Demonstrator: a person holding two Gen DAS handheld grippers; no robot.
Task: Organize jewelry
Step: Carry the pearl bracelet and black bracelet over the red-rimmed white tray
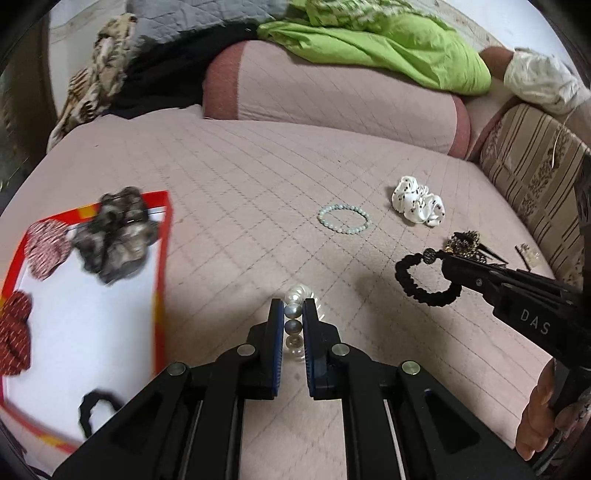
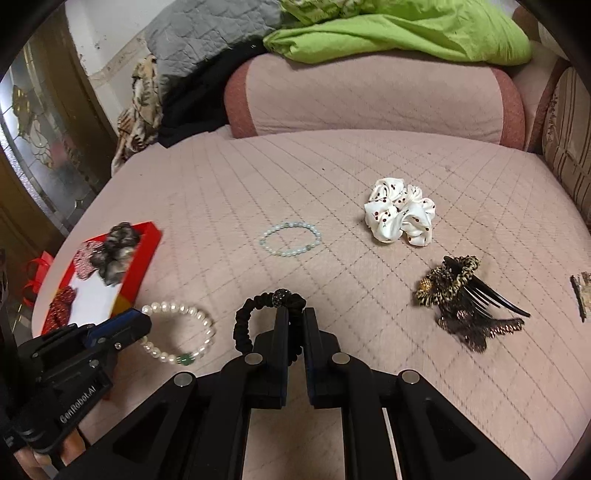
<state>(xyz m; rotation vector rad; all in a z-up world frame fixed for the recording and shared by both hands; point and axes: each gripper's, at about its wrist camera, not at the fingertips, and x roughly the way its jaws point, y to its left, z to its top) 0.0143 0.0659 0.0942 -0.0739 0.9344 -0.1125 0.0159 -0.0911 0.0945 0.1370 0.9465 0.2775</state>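
My left gripper point(image 1: 293, 308) is shut on a pearl bracelet point(image 1: 294, 317); it also shows in the right wrist view point(image 2: 177, 332), held by the left gripper point(image 2: 138, 328). My right gripper point(image 2: 294, 314) is shut on a black hair tie with a dark bead point(image 2: 271, 314), held just above the pink quilt; the tie also shows in the left wrist view point(image 1: 424, 273). A red-rimmed white tray point(image 1: 162, 258) at the left holds several scrunchies point(image 1: 114, 236). A pale green bead bracelet point(image 1: 343, 218), a white cherry scrunchie point(image 2: 400, 216) and a leopard hair clip point(image 2: 458, 291) lie on the quilt.
The quilted pink surface point(image 2: 332, 177) ends at a pink bolster point(image 2: 369, 96) with green and grey bedding point(image 2: 406, 33) behind. A striped cushion point(image 1: 535, 173) borders the right. A small clip point(image 2: 578, 295) lies at the far right edge.
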